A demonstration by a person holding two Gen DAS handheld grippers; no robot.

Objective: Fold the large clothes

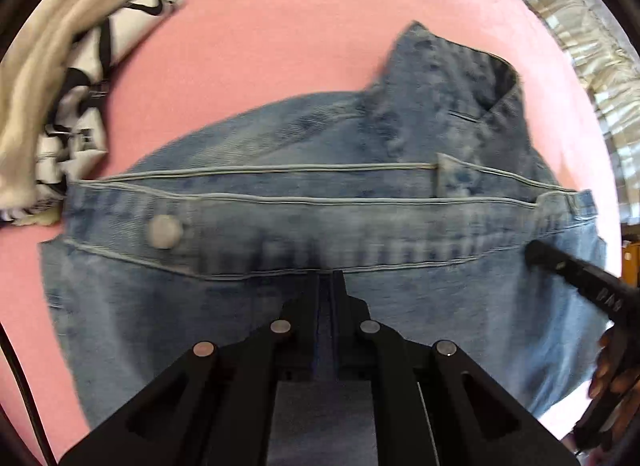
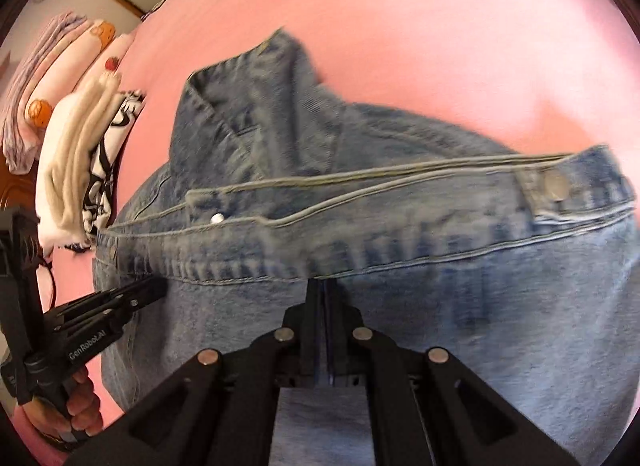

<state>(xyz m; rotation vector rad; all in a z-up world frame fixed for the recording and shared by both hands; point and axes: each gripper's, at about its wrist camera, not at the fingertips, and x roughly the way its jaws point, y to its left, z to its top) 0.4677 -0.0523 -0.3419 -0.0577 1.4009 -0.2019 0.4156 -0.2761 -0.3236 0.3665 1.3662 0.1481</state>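
Right under your lens, your left claw (image 1: 327, 278) has its two black fingers pressed nearly together, pinching a fold of the denim jacket (image 1: 320, 193) just below the thick stitched band; you can see blue cloth running between the fingers all the way back. Same story on the other side: your right claw (image 2: 323, 286) is drawn tight on the jacket too, cloth caught in the thin slit between its fingers, right under that same band. Each claw shows up in the other's view, the right one poking in from the right edge of the left view, the left one from the left edge of the right view with your hand (image 2: 76, 398) wrapped around its handle. The jacket lies spread on the pink bed (image 1: 280, 45), collar (image 1: 460, 77) toward the far side, a metal button (image 1: 165, 231) on the band near its left end. Off at the bed's far left edge sits a folded pile, a cream garment (image 1: 44, 77) with a black-and-white printed cloth (image 1: 96, 65) beside it, just touching the jacket's left end. Both views are smeared with motion blur.
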